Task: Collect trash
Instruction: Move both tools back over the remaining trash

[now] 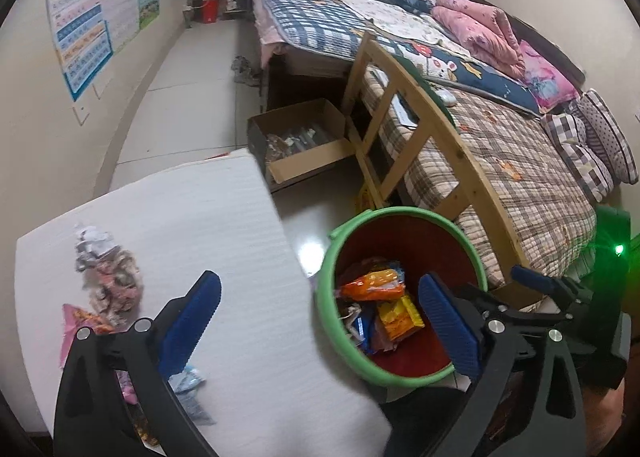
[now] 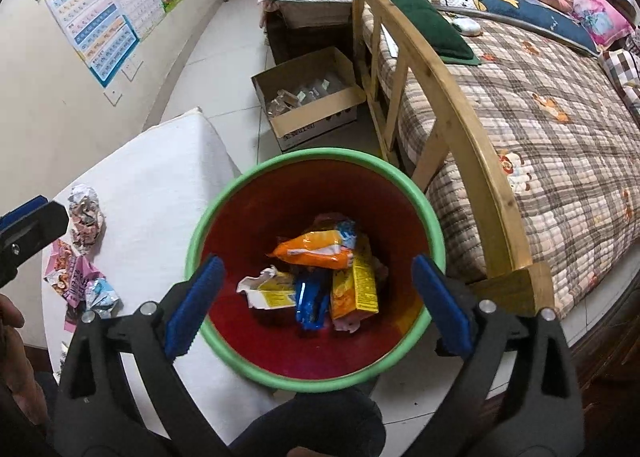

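A red bin with a green rim (image 2: pixel 224 213) (image 1: pixel 340 235) stands on the floor beside a white table (image 1: pixel 224 217) (image 2: pixel 160 185). Several wrappers lie in it, among them an orange packet (image 2: pixel 316 251) (image 1: pixel 370 285) and a yellow box (image 2: pixel 356 289). My right gripper (image 2: pixel 316 297) is open above the bin, with nothing between its fingers. My left gripper (image 1: pixel 320 321) is open too, straddling the table edge and the bin's rim, holding nothing. On the table lie crumpled paper (image 1: pixel 106 257) (image 2: pixel 85 213), a pink wrapper (image 2: pixel 70 277) (image 1: pixel 80 321) and a pale blue wrapper (image 2: pixel 102 297) (image 1: pixel 186 383).
A wooden bed frame (image 2: pixel 452 109) with a plaid quilt (image 2: pixel 560 129) runs along the right of the bin. An open cardboard box (image 2: pixel 316 113) (image 1: pixel 300 165) sits on the tiled floor beyond. The wall with posters (image 2: pixel 108 9) is on the left. A knee shows at the bottom edge.
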Action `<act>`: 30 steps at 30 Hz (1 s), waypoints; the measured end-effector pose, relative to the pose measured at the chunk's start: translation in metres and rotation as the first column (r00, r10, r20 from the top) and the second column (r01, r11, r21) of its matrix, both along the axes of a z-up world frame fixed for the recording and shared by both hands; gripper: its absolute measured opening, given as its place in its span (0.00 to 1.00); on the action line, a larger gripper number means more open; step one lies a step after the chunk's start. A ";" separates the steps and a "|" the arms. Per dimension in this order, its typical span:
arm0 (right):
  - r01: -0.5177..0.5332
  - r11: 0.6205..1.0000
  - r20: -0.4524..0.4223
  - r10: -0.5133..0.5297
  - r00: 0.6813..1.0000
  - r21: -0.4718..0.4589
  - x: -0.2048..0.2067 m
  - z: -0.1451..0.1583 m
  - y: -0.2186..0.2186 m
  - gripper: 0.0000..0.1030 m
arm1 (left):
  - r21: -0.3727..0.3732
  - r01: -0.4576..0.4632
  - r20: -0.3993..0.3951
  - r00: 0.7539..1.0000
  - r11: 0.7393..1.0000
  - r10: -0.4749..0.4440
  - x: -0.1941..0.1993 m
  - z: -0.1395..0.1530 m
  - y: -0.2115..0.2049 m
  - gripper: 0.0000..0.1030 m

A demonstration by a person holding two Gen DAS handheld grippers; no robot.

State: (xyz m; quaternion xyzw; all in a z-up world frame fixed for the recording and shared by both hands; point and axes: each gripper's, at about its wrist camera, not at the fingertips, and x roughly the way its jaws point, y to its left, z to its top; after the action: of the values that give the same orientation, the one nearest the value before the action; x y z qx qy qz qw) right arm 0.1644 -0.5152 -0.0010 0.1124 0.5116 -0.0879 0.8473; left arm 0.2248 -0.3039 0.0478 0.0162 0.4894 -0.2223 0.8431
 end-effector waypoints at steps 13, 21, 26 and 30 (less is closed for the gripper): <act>-0.127 0.992 0.013 0.127 0.992 0.010 0.002 0.008 0.092 0.95 | 0.012 -0.159 -0.015 0.987 0.987 0.160 -0.026 -0.007 0.128 0.92; -0.202 0.979 -0.002 0.202 0.979 0.013 0.002 0.000 0.150 0.95 | 0.027 -0.277 -0.051 0.959 0.961 0.278 -0.045 -0.028 0.215 0.92; -0.260 0.965 -0.027 0.261 0.965 0.041 0.003 -0.012 0.192 0.95 | 0.024 -0.322 -0.075 0.943 0.946 0.323 -0.052 -0.035 0.258 0.92; -0.307 0.950 -0.035 0.309 0.950 0.049 0.002 -0.019 0.223 0.95 | 0.024 -0.336 -0.081 0.938 0.942 0.337 -0.057 -0.038 0.278 0.92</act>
State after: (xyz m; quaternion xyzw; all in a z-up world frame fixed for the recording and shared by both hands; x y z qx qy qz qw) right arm 0.1667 -0.2927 -0.0197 0.0474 0.5426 0.0542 0.8369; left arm 0.1680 -0.0261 0.0093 -0.0730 0.5211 -0.0730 0.8472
